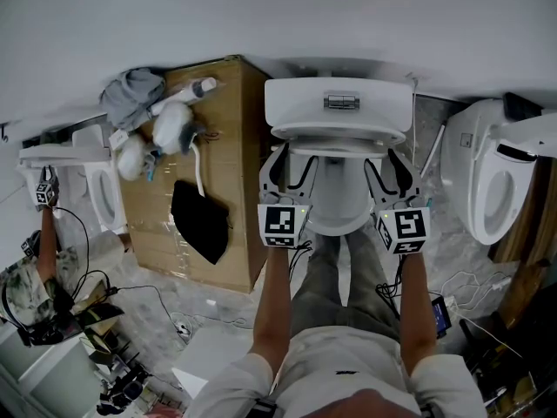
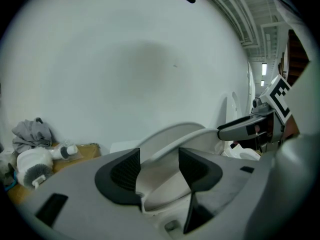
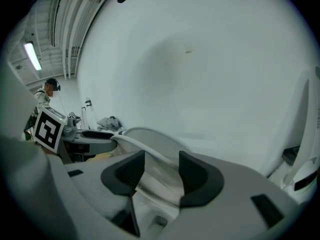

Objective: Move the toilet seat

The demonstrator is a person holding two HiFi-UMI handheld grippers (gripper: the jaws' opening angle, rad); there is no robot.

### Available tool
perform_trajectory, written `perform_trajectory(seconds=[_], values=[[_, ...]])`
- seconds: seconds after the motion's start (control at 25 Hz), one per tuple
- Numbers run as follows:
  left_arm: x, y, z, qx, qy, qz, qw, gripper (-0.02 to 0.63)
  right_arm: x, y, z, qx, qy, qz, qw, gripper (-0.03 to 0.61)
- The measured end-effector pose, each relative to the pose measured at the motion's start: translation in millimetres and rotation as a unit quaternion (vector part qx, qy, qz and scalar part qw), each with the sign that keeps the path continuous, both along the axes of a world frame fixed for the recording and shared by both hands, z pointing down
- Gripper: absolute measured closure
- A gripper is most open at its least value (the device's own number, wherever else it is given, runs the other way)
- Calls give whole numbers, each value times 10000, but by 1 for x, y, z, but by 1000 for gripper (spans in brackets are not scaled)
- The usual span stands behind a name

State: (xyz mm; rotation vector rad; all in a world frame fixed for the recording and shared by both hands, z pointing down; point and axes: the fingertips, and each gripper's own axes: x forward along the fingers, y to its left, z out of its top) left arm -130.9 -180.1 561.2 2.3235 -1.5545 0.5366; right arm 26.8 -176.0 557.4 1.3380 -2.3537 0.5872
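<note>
Right, left gripper (image 2: pixel 159 166) and right gripper (image 3: pixel 157 171) each pinch the white plastic toilet seat (image 2: pixel 172 144); best swing it evenly, both sides together, without twisting.

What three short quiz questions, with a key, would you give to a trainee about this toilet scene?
1. True or false: in the head view, the cardboard box stands to the left of the middle toilet.
2. Where do the left gripper and the right gripper close on the toilet seat?
A. one on each side of it
B. both on its front tip
C. both at its hinges
3. What is set into the top of the tank?

Key: 1 true; 2 A; 3 the flush button.
</note>
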Motion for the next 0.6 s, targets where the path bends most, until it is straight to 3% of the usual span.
perform_trajectory(seconds=[0.6], values=[[1,-25,0,72,-122,-178,9997,356,2,-31,3,200,595,94,9980,347]])
